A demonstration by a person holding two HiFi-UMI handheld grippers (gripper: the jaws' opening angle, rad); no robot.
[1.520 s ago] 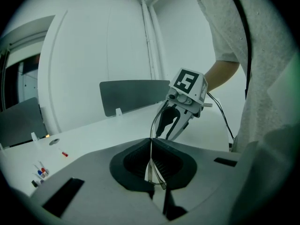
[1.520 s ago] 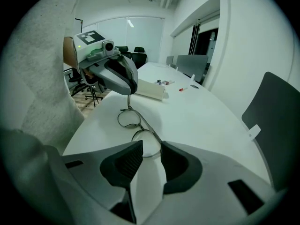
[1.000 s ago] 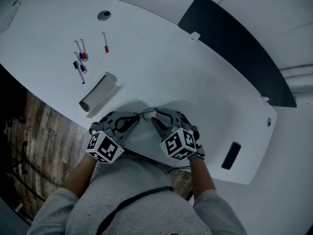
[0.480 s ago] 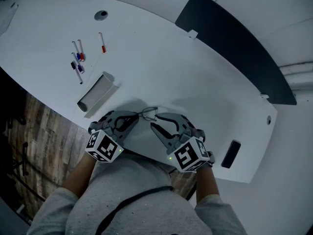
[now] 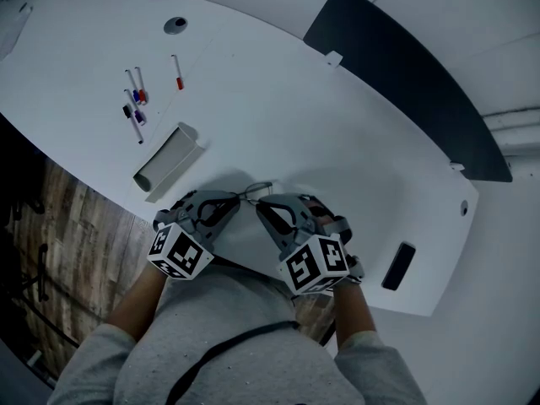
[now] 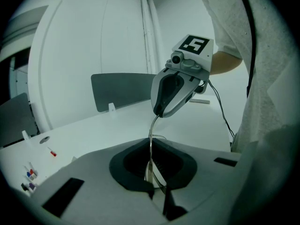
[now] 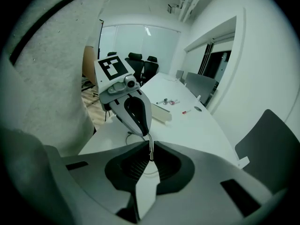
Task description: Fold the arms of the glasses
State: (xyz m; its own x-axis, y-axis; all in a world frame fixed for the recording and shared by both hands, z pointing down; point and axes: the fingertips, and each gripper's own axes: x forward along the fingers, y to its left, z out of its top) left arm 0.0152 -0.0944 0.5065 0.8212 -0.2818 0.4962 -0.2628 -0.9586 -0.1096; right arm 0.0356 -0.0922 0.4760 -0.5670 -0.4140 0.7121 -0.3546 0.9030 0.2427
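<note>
- Two grippers: left gripper (image 5: pixel 237 201), right gripper (image 5: pixel 260 203)
- One pair of glasses (image 5: pixel 258 190)
- One tray (image 5: pixel 169 160)
- One red-tipped marker (image 5: pixel 178 72)
- Clustered markers (image 5: pixel 140 93), number unclear
- One round grommet (image 5: pixel 175 25)

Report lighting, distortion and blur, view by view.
Head view: dim and bluish, white table evenly lit, glasses barely a thin line. Left gripper view: fisheye, black rounded corners, teal cast, glasses wire sharp, shirt at right softer. Right gripper view: same fisheye bowing, brightest at the room's far end, shirt crowding the left.
</note>
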